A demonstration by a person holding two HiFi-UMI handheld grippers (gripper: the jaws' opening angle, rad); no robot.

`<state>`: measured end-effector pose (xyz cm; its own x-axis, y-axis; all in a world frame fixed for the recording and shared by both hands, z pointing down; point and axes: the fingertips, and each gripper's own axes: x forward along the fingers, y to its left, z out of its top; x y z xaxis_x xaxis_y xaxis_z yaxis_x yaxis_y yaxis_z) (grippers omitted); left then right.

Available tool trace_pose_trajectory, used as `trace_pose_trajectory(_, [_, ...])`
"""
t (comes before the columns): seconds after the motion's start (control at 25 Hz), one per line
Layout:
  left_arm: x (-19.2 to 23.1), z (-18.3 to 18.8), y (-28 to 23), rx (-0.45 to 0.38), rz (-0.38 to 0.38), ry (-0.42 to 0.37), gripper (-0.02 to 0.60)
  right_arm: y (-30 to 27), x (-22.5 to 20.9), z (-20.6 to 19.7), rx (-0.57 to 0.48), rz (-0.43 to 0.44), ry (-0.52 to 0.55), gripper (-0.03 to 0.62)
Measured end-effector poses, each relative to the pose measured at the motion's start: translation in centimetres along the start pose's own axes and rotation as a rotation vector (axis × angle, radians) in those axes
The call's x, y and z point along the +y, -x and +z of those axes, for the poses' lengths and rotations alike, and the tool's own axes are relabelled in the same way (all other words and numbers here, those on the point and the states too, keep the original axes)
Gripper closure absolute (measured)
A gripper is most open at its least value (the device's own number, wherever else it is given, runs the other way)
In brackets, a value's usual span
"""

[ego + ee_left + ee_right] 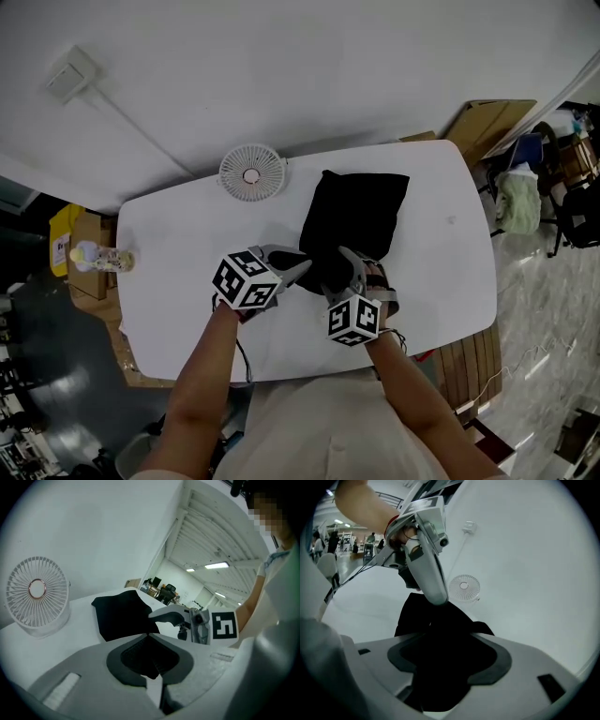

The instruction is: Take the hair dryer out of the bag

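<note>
Pinching bag (pixel 357 214) edge, seemingly: L gripper (pixel 306 266) shut; R gripper (pixel 332 273) open, astride bag.

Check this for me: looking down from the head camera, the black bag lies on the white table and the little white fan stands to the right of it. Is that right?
Not quite. The head view shows the small white fan standing to the left of the black bag, near the far edge of the white table, not to its right. The rest holds: the bag lies on the table.
</note>
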<state>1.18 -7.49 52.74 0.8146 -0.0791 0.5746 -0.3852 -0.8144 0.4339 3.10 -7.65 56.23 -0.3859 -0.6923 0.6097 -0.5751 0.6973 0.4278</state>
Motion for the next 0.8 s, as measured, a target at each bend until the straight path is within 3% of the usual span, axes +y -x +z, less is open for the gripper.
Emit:
trace_pose_trajectory(0.12, [0.0, 0.2, 0.3, -0.018, -0.05, 0.05, 0.565, -0.6, -1.2, 0.4, 0.027, -0.064, 0.139, 0.321])
trace_pose_trajectory(0.16, [0.1, 0.2, 0.3, -0.022, -0.06, 0.057, 0.565, -0.8, -1.8, 0.3, 0.042, -0.084, 0.179, 0.351])
trace_pose_trajectory(0.24, [0.7, 0.3, 0.5, -0.027, -0.053, 0.054, 0.565, -1.0, -3.5, 0.4, 0.043, -0.115, 0.212, 0.554])
trace_pose_trajectory(0.28, [1.2, 0.4, 0.6, -0.03, -0.039, 0.047, 0.565, -1.0, -4.5, 0.4, 0.04, -0.117, 0.212, 0.576])
trace_pose_trajectory(0.44, [3.4, 1.2, 0.8, -0.05, 0.048, 0.029, 0.565, -1.6, -7.1, 0.2, 0.058, -0.075, 0.222, 0.577])
trace_pose_trajectory(0.52, [4.5, 1.6, 0.9, -0.071, 0.095, 0.04, 0.565, -1.3, -7.2, 0.8, 0.025, -0.03, 0.177, 0.576])
trace_pose_trajectory(0.6, [5.4, 1.8, 0.9, -0.082, 0.124, 0.06, 0.565, -0.3, -6.3, 2.2, -0.039, 0.052, 0.052, 0.561])
trace_pose_trajectory(0.68, [6.2, 1.5, 0.8, -0.079, 0.138, 0.078, 0.565, 0.9, -4.3, 3.6, -0.089, 0.151, -0.05, 0.484])
trace_pose_trajectory(0.8, [6.6, 1.2, 0.6, -0.071, 0.133, 0.092, 0.565, 1.9, -0.4, 5.0, -0.111, 0.271, -0.075, 0.48])
